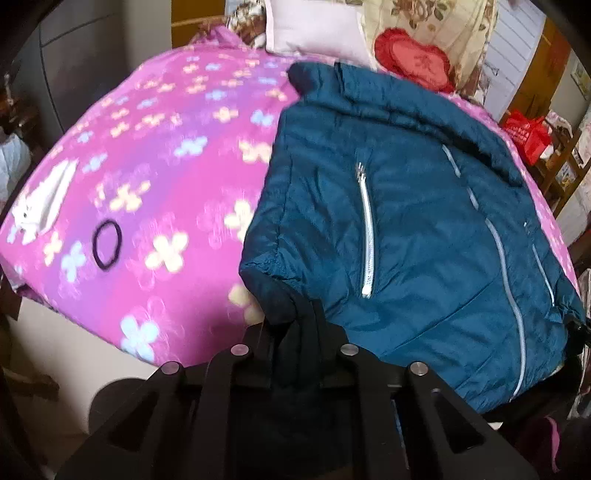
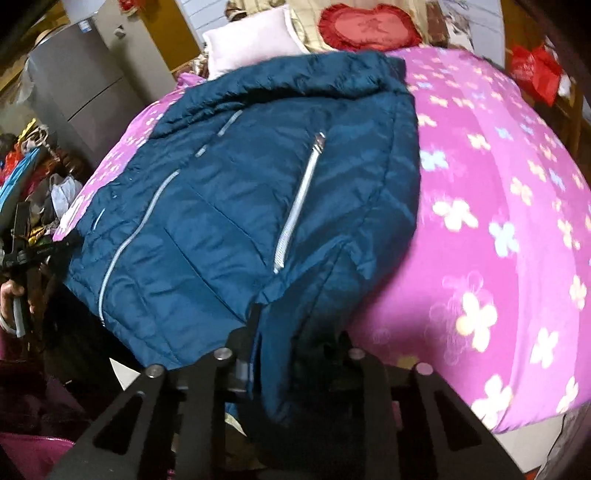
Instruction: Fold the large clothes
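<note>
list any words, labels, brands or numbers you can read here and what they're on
None can be read in either view.
Red heart-shaped cushion: an embroidered mark at its middle, too blurred to read.
Red bag: faint pale print, too blurred to read.
Blue puffer jacket: no visible logo or label, only zips.
Pink flowered blanket: flower pattern only, no text.

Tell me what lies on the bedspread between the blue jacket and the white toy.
A dark hair tie lies on the pink bedspread between the jacket and the white toy; the left wrist view shows it.
</note>
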`<action>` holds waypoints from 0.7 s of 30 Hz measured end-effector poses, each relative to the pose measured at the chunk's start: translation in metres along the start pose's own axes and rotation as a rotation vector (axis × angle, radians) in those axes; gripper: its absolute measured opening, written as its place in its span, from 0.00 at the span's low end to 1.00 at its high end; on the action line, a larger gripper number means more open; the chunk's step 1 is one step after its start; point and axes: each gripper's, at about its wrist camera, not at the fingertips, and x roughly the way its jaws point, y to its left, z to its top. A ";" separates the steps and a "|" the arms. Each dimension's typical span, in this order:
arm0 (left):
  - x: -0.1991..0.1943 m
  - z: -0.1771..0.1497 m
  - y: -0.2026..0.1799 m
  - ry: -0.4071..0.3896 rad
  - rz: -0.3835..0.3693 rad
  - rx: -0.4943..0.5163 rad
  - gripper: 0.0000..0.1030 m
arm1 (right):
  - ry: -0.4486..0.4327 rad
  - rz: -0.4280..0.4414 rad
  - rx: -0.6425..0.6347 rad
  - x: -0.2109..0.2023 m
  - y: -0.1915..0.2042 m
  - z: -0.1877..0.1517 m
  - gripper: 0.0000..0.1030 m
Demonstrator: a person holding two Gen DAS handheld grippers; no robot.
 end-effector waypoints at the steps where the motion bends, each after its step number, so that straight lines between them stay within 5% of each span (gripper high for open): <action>1: -0.004 0.004 0.000 -0.013 -0.005 -0.007 0.00 | -0.020 0.009 -0.006 -0.006 0.002 0.006 0.23; 12: -0.041 0.045 -0.001 -0.154 -0.028 -0.044 0.00 | -0.199 0.020 -0.001 -0.044 0.002 0.059 0.23; 21: -0.055 0.094 -0.008 -0.278 0.030 -0.053 0.00 | -0.316 -0.010 0.016 -0.062 -0.005 0.101 0.22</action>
